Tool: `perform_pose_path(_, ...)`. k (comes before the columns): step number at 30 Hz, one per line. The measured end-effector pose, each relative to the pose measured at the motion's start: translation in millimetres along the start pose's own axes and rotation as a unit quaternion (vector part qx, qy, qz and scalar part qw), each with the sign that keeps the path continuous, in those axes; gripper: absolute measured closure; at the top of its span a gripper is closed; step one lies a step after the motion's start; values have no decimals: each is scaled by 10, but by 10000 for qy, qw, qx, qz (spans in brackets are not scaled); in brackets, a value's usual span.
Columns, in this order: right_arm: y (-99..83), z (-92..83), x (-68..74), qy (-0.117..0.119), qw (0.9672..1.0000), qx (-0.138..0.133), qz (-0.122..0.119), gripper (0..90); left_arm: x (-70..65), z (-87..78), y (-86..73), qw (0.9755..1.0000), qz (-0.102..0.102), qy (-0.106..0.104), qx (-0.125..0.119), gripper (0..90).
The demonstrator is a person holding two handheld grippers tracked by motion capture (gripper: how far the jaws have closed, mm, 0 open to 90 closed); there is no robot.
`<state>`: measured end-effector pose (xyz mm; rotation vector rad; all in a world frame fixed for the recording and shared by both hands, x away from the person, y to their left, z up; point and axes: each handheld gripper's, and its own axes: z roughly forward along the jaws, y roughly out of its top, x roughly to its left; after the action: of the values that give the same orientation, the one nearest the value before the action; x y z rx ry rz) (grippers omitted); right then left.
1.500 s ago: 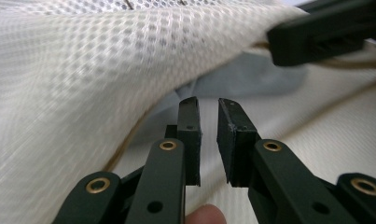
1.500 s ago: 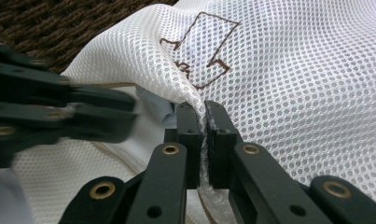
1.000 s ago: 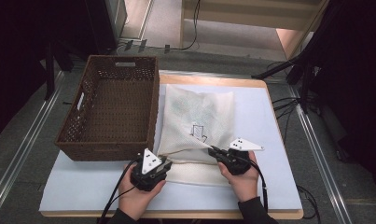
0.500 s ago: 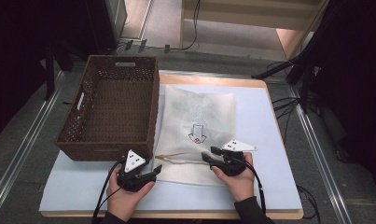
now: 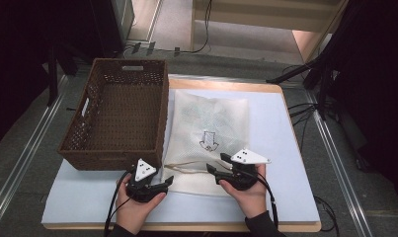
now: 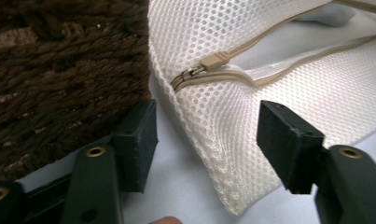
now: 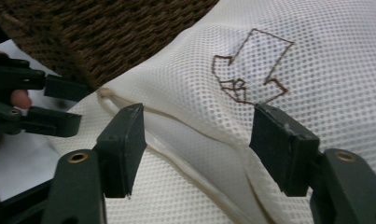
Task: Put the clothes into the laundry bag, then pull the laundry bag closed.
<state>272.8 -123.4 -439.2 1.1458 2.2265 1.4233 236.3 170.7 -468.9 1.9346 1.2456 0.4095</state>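
1. Grey flooring and dark drapes surrounded a pale blue desk [image 5: 285, 148] with a wooden rim.
2. On the desk lay a white mesh bag [image 5: 211, 118], flat, its long side running away from the person, its left edge just beside the basket.
3. Its near end carried a beige zip [image 6: 213, 60], partly undone, so that the mouth gaped a little; the slider sat near the bag's left corner in the left gripper view.
4. A brown arrow [image 7: 248, 65] was stitched on the mesh, near the bag's middle in the high view.
5. At the bag's near left corner was the left gripper [image 5: 159, 183], held low in the person's left hand [image 5: 135, 207]. Its jaws were spread and had just been opening; the corner of the bag lay between them, but neither pad pressed on it.
6. By the bag's near edge, further right, the right gripper [image 5: 217, 165] pointed left across the mesh, held in the right hand [image 5: 246, 195]. Its jaws were spread too and had just been opening, with mesh and the zip line lying between and below them, unpinched.
7. Left of the bag stood a dark brown wicker basket [image 5: 90, 133] with cut-out handles, its wall close to the left gripper.
8. Cables trailed from both grippers toward the person.
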Motion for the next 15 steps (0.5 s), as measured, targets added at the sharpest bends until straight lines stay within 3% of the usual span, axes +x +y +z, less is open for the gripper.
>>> perform_pose_path(9,-17,63,96,385,9992,124,-23,517,-13,35,-15,9999,-24,-84,100,366)
perform_pose_path(15,-22,100,130,491,9987,156,17,663,25,37,-6,9986,-451,-252,89,402)
